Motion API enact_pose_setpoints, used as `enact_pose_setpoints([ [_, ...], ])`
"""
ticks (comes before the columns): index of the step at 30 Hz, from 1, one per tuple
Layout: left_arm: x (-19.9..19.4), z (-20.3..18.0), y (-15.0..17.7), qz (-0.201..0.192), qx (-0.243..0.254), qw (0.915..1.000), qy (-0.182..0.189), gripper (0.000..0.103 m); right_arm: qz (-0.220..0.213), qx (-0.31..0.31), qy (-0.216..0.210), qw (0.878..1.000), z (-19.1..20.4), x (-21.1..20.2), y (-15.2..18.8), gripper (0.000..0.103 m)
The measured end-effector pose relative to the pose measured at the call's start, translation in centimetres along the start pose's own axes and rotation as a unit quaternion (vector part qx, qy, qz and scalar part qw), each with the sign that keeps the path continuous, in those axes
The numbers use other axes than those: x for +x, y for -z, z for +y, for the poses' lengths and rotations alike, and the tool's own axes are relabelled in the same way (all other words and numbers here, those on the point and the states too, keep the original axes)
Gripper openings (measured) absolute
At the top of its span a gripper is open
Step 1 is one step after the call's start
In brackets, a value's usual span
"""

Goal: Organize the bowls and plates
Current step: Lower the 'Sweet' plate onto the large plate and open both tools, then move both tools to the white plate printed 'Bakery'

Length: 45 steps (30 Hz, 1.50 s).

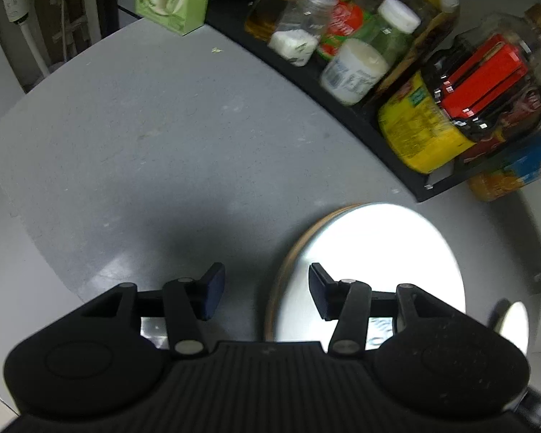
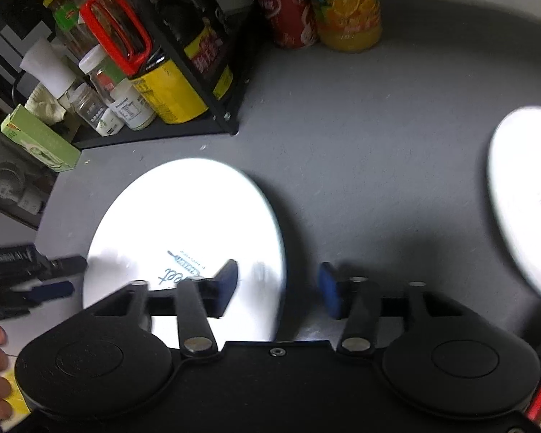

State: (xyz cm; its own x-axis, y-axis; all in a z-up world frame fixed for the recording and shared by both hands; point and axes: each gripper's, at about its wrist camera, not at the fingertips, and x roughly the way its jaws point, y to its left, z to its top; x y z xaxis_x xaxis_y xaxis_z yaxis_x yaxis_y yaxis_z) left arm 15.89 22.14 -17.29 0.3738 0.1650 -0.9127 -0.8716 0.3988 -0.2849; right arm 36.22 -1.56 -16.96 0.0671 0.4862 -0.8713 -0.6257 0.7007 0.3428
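Meanwhile, both grippers are held wide apart with nothing between the fingers: the left gripper point(image 1: 267, 290) and right gripper point(image 2: 278, 288) are poised over opposite edges of a white plate point(image 2: 184, 223) laid flat on the grey table point(image 2: 360, 151). A second plate point(image 2: 526, 195) is seen well apart at the right, and a black rack point(image 2: 212, 122) of bottles is seen behind.

A grey tabletop point(image 2: 342, 137) carries everything here, its surface faintly scuffed and speckled. A white plate point(image 2: 184, 227) lies flat on it, with blue print near its front edge; from the left wrist view a tan rim shows along its left side. A second white plate point(image 2: 523, 195) lies well apart to the right, also with blue lettering. At the back stands a black wire rack point(image 2: 234, 108) crowded with bottles and jars. Just beside the rack stand a red can point(image 2: 288, 11) and an orange juice carton point(image 2: 346, 3), touching each other. A green box point(image 2: 39, 140) rests at the rack's far left end.
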Motion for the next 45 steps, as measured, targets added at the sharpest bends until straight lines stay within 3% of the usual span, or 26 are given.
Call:
enact_pose_setpoints([
  [3,-0.7,-1.9,-0.2,-0.012,0.022,0.9996,0.008,0.05,-0.007,-0.001,-0.001,1.0,-0.5,-1.1,-0.2,0.059],
  [5,-1.2,-3.5,-0.2,-0.02,0.043,0.9988,0.014,0.054,-0.016,0.002,0.003,1.0,-0.9,-1.9,-0.4,0.07],
  [8,-1.7,-6.0,-0.1,-0.027,0.072,0.9967,0.028,0.061,-0.034,0.013,0.009,0.999,-1.9,-3.4,-0.6,0.086],
  [10,-1.9,-7.6,0.1,-0.035,0.086,0.9949,0.038,0.072,-0.044,0.024,0.01,0.999,-2.6,-4.3,-0.7,0.092],
  [14,-2.5,-10.5,0.6,-0.037,0.099,0.992,0.068,0.08,-0.071,0.042,0.024,0.996,-4.1,-6.3,-0.9,0.102],
  [22,-2.8,-15.8,2.2,-0.036,0.149,0.9834,0.097,0.086,-0.093,0.082,0.03,0.992,-7.9,-9.3,-0.8,0.103],
  [30,-1.8,-20.7,3.6,-0.013,0.187,0.9749,0.121,0.086,-0.115,0.125,0.043,0.985,-11.9,-11.5,0.2,0.103],
  [45,2.5,-28.8,5.8,0.054,0.251,0.9586,0.123,0.086,-0.113,0.204,0.088,0.968,-18.8,-12.9,0.9,0.101],
])
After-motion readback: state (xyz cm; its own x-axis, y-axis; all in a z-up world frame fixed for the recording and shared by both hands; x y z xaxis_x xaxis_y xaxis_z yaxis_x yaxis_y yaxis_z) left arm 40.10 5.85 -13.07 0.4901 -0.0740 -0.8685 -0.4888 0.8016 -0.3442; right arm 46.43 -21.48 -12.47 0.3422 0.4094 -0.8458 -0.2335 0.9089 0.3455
